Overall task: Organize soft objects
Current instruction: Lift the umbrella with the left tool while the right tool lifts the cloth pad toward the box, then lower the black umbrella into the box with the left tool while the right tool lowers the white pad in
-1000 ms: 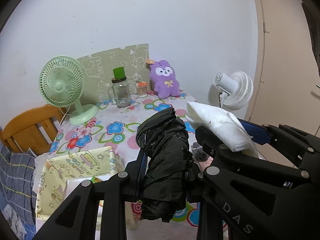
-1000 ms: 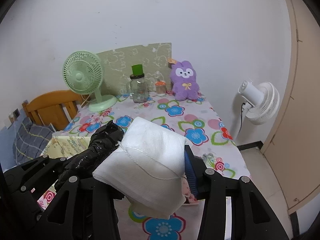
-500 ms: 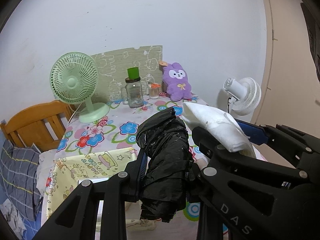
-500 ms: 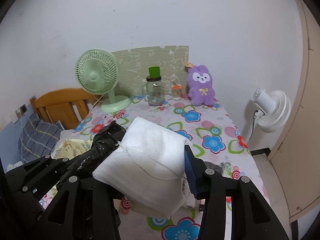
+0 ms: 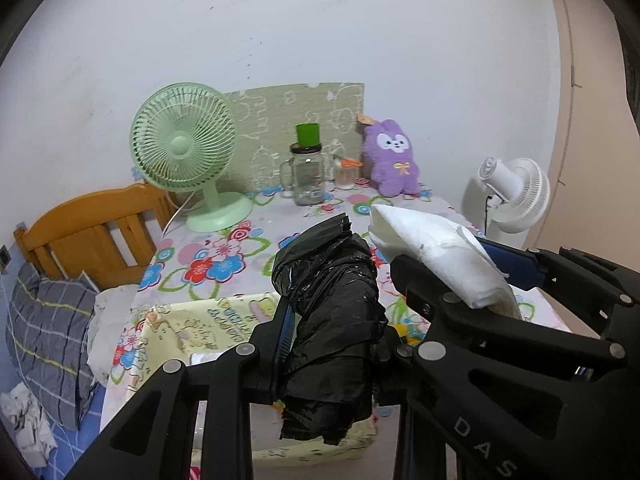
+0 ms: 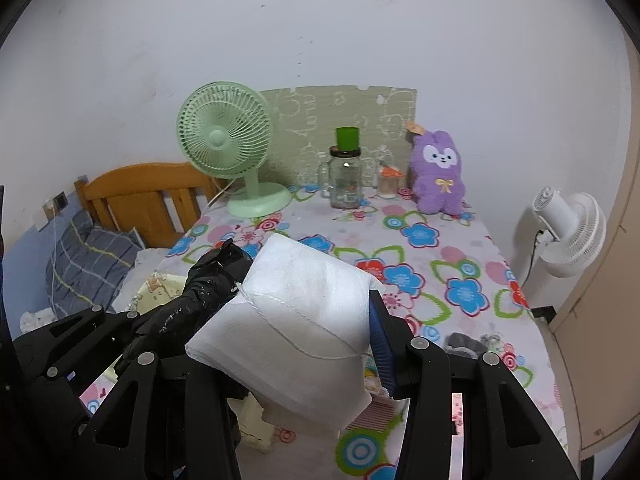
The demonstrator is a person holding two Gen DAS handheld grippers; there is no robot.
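Flowery tablecloth (image 6: 452, 264) with bright blue, red and pink blooms covers the table, which sits against a plain white wall, so I'll use the mint-green desk fan (image 6: 228, 144) at the back as the reference point. Right of that fan stands a clear glass mason jar mug (image 6: 346, 180) with a green cup upside down on its lid, and further right again is a fluffy purple bunny plush (image 6: 438, 174) with a little yellow bow. Behind the fan and jar leans a pale green patterned board (image 6: 340, 120). Left of the fan you get a wooden bed headboard (image 6: 140, 196) and a grey plaid pillow (image 6: 86, 260). Way off to the right of the fan, past the table edge, is a white floor fan (image 6: 570, 232).

Both grippers hang in front of the fan, above the near end of the table, side by side. The left gripper (image 5: 332, 320) is clamped on a crumpled black plastic bag bundle (image 5: 332, 308), held clear of the tablecloth. The right gripper (image 6: 308, 320) is squeezing a folded white gauze-like cloth pad (image 6: 296, 320) with a loose thread across it, also up in the air. Under the left gripper there's a pale yellow cartoon-print fabric box (image 5: 200, 320).
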